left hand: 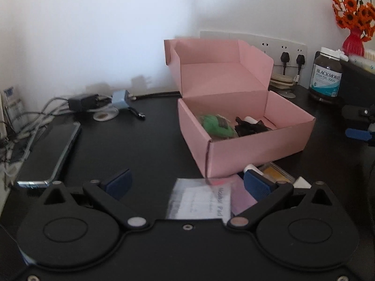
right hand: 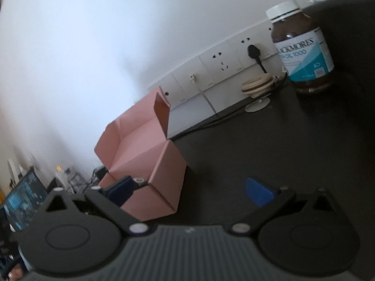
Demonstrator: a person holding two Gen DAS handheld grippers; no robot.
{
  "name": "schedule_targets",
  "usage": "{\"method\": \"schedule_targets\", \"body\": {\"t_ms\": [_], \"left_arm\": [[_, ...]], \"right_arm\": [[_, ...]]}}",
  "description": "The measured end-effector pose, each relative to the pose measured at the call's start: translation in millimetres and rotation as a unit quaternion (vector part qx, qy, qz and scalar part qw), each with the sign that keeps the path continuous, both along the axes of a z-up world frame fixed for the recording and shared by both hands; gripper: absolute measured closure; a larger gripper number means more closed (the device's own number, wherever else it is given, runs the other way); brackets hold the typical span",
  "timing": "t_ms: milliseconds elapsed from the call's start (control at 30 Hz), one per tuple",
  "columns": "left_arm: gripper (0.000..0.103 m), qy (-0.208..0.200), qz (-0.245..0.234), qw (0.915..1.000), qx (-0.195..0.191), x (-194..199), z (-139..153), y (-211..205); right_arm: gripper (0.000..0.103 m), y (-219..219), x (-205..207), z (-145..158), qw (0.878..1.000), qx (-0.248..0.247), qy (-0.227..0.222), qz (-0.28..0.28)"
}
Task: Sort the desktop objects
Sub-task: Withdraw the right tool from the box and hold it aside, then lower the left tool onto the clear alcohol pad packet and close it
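Left claw point(left hand: 187, 185) gapes wide and empty over the alcohol pad packet point(left hand: 199, 199) on the bench point(left hand: 140, 145), pink box point(left hand: 246, 126) just beyond; right claw point(right hand: 189, 192) is spread too, holding nothing.

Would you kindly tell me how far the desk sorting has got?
Partly done: a green item and a black item already lie in the pink box. Both the left tool and right tool are open and empty. The alcohol pad packet and phone remain out.
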State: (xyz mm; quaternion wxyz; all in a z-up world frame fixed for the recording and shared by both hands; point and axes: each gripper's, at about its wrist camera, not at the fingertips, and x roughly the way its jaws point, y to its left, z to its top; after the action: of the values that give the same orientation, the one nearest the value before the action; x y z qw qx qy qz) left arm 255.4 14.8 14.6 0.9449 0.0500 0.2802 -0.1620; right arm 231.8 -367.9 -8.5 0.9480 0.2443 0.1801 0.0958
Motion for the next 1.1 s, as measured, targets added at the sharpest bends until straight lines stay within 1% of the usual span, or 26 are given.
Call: {"method": "schedule_targets", "body": {"t_ms": [100, 167, 533, 700, 767, 833, 867, 933, 967, 1033, 1100], "left_arm": [[0.001, 0.016, -0.008, 0.9998, -0.004, 3, -3, -2], [0.001, 0.014, -0.007, 0.9999, 0.002, 3, -4, -3], [0.009, 0.027, -0.004, 0.9992, 0.031, 7, -13, -11], [0.012, 0.033, -0.004, 0.9991, 0.025, 9, -14, -9], [0.015, 0.035, -0.004, 0.9991, 0.022, 10, -14, -9], [0.023, 0.037, -0.008, 0.9992, 0.015, 10, -14, -8], [0.025, 0.039, -0.009, 0.9991, 0.012, 10, -14, -7], [0.032, 0.04, -0.009, 0.9991, 0.007, 10, -14, -7], [0.034, 0.041, -0.009, 0.9991, 0.005, 10, -14, -6], [0.045, 0.042, -0.012, 0.999, 0.0, 11, -13, -5], [0.05, 0.042, -0.013, 0.999, -0.002, 10, -13, -5]], "right_arm": [[0.001, -1, -2, 0, 1.0, 0.003, -0.006, 0.001], [0.001, -1, -3, 0, 1.0, 0.003, -0.012, 0.001], [0.001, -17, -4, -5, 0.998, 0.059, -0.015, 0.002], [0.001, -16, -4, -5, 0.998, 0.057, -0.016, 0.006], [0.001, -15, -4, -5, 0.998, 0.056, -0.016, 0.007], [0.001, -16, -3, -5, 0.998, 0.058, -0.016, 0.01], [0.001, -16, -3, -6, 0.998, 0.06, -0.015, 0.009], [0.001, -17, -3, -6, 0.998, 0.065, -0.015, 0.007], [0.001, -17, -3, -6, 0.998, 0.067, -0.015, 0.007], [0.001, -18, -4, -7, 0.998, 0.069, -0.014, 0.005], [0.001, -18, -4, -7, 0.997, 0.069, -0.014, 0.004]]}}
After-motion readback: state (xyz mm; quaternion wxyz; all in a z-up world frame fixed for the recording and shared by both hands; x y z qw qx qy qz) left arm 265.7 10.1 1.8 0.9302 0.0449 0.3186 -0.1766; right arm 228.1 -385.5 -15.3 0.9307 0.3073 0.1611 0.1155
